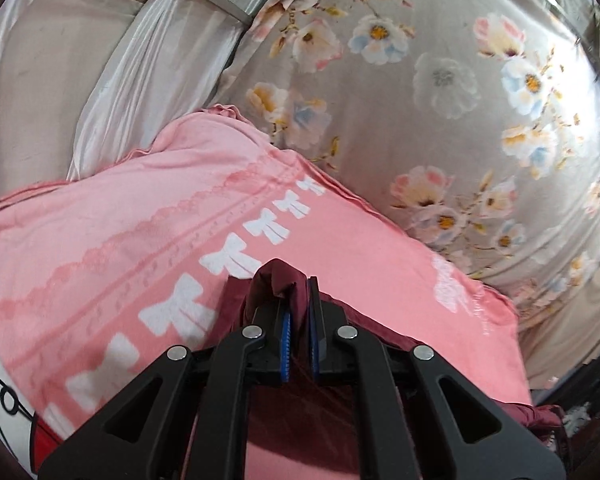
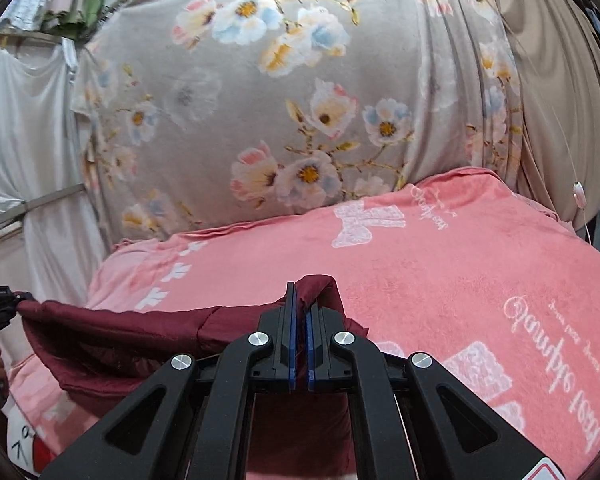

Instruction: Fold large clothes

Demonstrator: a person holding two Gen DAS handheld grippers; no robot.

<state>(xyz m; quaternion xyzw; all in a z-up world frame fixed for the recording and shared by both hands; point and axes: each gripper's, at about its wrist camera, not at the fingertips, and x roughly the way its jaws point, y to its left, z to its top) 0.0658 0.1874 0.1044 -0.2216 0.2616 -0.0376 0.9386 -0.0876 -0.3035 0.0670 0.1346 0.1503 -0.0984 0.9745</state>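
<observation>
Step in hand: I judged I was mid-fold, with the maroon garment lifted by two corners above the pink towel that covers the bed.
Left gripper: its blue pads were pinched on a bunched maroon corner, over the towel's near edge.
Garment: it hung as a sagging span between both tools, thin, smooth and slightly shiny, with a stitched seam; the rest trailed below, out of view.
Right gripper: jaws nearly together, clamped on the other corner, which peaked above the fingers.
Towel: soft terry with white bows and script.
Floral sheet: draped behind the far edge.
Next move: I reckoned it called for carrying both corners level toward the far edge, keeping the span taut.
</observation>
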